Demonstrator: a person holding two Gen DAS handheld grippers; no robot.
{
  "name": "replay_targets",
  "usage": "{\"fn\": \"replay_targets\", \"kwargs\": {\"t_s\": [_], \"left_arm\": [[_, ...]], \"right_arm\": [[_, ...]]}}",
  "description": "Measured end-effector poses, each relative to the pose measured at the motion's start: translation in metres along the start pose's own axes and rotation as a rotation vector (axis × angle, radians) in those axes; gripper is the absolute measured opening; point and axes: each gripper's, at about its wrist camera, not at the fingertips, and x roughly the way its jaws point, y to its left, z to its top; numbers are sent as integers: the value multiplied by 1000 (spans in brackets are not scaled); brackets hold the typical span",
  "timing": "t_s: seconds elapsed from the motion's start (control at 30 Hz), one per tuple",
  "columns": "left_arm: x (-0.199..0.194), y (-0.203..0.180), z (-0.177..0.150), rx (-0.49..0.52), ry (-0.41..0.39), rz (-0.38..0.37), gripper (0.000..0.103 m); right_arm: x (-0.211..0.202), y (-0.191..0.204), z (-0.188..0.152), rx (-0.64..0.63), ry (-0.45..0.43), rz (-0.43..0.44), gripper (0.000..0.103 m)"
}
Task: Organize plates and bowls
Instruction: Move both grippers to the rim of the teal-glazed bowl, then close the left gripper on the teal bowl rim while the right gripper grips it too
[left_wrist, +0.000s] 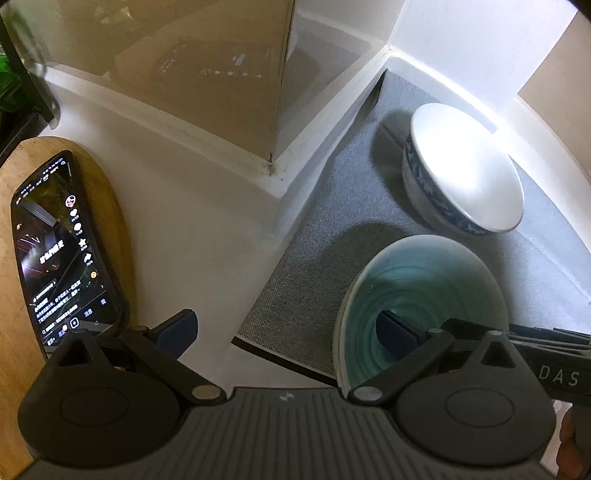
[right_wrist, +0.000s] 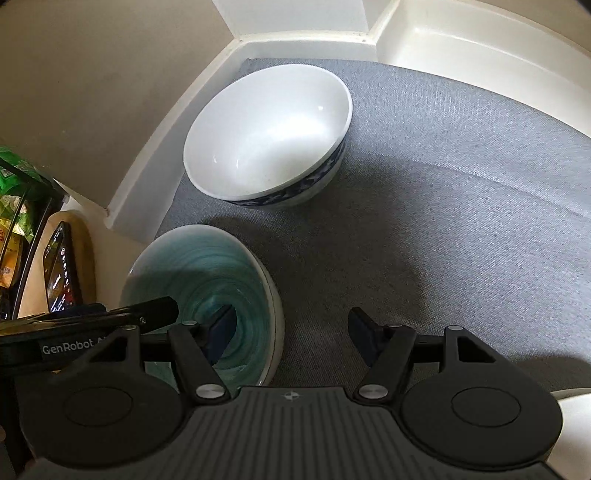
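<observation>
The teal bowl (right_wrist: 207, 295) sits on the grey mat (right_wrist: 424, 221) at its near-left edge, the white bowl (right_wrist: 266, 136) beyond it toward the mat's far-left corner. Both tools stand released: the right tool (right_wrist: 291, 328) straddles the teal bowl's right rim, the left tool (left_wrist: 288, 328) its left rim. Only the left view shows the phone (left_wrist: 62, 251) clearly, lying on a wooden board (left_wrist: 22, 221) at the surface's left edge.

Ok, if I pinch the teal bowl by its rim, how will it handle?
The teal bowl looks like glazed ceramic: probably slick, rigid and chippable. It flares wide, so a one-sided rim pinch may tip it. The grey mat should limit sliding.
</observation>
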Motion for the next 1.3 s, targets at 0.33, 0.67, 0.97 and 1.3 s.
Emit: {"fn": "replay_targets", "kwargs": {"t_s": [0.33, 0.67, 0.97, 1.3], "left_arm": [[13, -1, 6, 1, 26, 2, 103], [21, -1, 9, 3, 39, 5, 103], [26, -5, 10, 10, 47, 14, 103], [13, -15, 5, 83, 24, -30, 65]], "right_arm": [[3, 4, 4, -18, 0, -5, 73], [2, 4, 3, -26, 2, -5, 76], [0, 6, 3, -19, 1, -13, 76], [0, 14, -1, -78, 11, 12, 17]]}}
